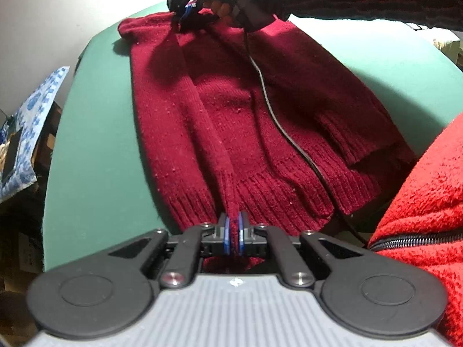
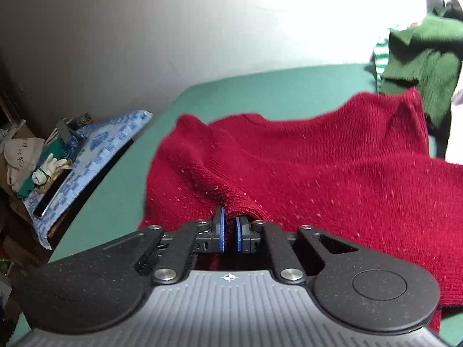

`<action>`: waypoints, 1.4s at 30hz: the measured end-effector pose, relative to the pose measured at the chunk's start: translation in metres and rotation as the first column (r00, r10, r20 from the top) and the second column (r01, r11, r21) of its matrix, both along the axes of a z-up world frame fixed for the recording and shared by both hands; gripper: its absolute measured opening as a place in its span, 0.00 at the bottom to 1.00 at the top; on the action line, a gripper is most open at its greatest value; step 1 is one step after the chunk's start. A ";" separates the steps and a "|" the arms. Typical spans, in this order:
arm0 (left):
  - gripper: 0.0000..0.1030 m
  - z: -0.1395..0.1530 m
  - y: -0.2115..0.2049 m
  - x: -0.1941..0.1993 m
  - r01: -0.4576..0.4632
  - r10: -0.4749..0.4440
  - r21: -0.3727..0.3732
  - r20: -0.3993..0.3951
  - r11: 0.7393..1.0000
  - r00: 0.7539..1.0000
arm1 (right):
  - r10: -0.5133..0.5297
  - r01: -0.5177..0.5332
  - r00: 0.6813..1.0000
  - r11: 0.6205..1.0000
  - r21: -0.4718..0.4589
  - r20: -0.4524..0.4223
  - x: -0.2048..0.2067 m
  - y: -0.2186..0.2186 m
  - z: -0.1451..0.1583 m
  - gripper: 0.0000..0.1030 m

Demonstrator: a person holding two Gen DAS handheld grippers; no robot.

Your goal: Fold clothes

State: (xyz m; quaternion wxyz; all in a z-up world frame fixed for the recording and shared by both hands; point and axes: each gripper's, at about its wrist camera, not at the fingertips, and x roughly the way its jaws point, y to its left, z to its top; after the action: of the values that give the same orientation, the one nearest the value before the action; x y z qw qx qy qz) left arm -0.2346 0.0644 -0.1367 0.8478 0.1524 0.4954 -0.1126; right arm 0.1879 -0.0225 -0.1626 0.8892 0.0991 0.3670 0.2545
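Note:
A dark red knitted sweater (image 1: 231,110) lies spread on the green table (image 1: 95,144), ribbed hem toward me. My left gripper (image 1: 233,225) is shut on a raised fold of the hem. At the far end my right gripper (image 1: 185,14), held by a hand in a striped sleeve, pinches the sweater near its collar. In the right wrist view the right gripper (image 2: 230,222) is shut on a bunched ridge of the sweater (image 2: 332,173), which drapes to both sides of its blue pads.
A black cable (image 1: 269,98) trails across the sweater from the right gripper. A red fleece jacket (image 1: 419,217) fills the near right. Green garments (image 2: 419,66) are piled at the table's far right. A blue patterned cloth (image 2: 95,156) with clutter lies left of the table.

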 end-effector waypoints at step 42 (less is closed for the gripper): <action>0.38 -0.021 0.045 0.048 -0.070 0.077 -0.209 0.025 0.975 0.997 | 0.162 -0.141 0.980 0.975 0.172 -0.114 0.001 0.056 0.008 0.12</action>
State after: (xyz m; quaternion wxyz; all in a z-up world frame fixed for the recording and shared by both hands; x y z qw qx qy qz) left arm -0.1866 0.1096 -0.1575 0.8707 0.0463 0.4722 -0.1297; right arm 0.1891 0.0340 -0.1550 0.8308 0.1593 0.4074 0.3441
